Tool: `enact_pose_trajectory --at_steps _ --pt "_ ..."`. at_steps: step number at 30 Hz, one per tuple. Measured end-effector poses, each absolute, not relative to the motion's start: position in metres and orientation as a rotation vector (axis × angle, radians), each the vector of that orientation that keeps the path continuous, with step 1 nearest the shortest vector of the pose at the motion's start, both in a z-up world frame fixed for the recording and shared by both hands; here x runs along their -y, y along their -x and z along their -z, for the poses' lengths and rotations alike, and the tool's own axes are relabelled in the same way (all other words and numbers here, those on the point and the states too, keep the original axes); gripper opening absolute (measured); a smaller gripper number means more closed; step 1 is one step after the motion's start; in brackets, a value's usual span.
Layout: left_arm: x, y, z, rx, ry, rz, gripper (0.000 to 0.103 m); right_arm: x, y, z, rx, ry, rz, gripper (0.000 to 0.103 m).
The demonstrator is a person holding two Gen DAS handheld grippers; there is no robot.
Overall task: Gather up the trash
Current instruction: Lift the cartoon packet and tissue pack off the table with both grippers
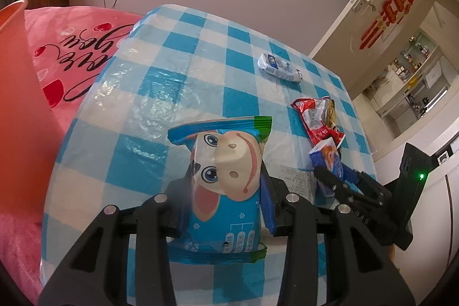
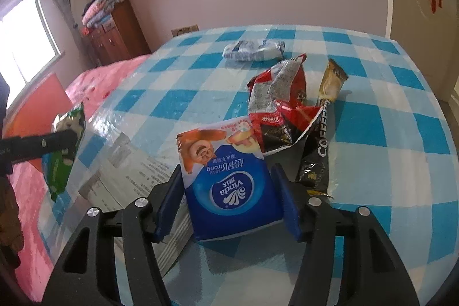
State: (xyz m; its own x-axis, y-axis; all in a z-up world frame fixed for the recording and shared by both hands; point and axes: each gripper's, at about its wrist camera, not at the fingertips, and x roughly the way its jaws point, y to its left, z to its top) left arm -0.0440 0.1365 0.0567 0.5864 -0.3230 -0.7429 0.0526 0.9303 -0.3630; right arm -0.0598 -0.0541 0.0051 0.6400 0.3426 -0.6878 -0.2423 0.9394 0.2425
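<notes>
Trash lies on the checked worktop (image 2: 373, 111). My left tongs (image 1: 226, 185) pinch a cartoon wrapper (image 1: 226, 177); my right tongs (image 2: 226, 197) straddle the tissue pack (image 2: 229, 182), pads seemingly not yet pressing. Squeeze squarely, then lift.

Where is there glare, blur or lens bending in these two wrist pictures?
Left wrist view: the fisheye bows the checked tablecloth into a dome, its plastic shines in wrinkled patches, and a soft smudge blurs the left tongs beside the cartoon wrapper. Right wrist view: the window is blown out white, glare streaks the tablecloth's left side, corners go black.
</notes>
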Motion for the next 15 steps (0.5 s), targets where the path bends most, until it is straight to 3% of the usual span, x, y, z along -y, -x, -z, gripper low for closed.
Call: enact_pose_trajectory --at_steps 15 --pt "-0.139 0.076 -0.062 -0.889 0.294 0.306 0.041 0.075 0.083 -0.010 -0.766 -0.270 -0.305 0.059"
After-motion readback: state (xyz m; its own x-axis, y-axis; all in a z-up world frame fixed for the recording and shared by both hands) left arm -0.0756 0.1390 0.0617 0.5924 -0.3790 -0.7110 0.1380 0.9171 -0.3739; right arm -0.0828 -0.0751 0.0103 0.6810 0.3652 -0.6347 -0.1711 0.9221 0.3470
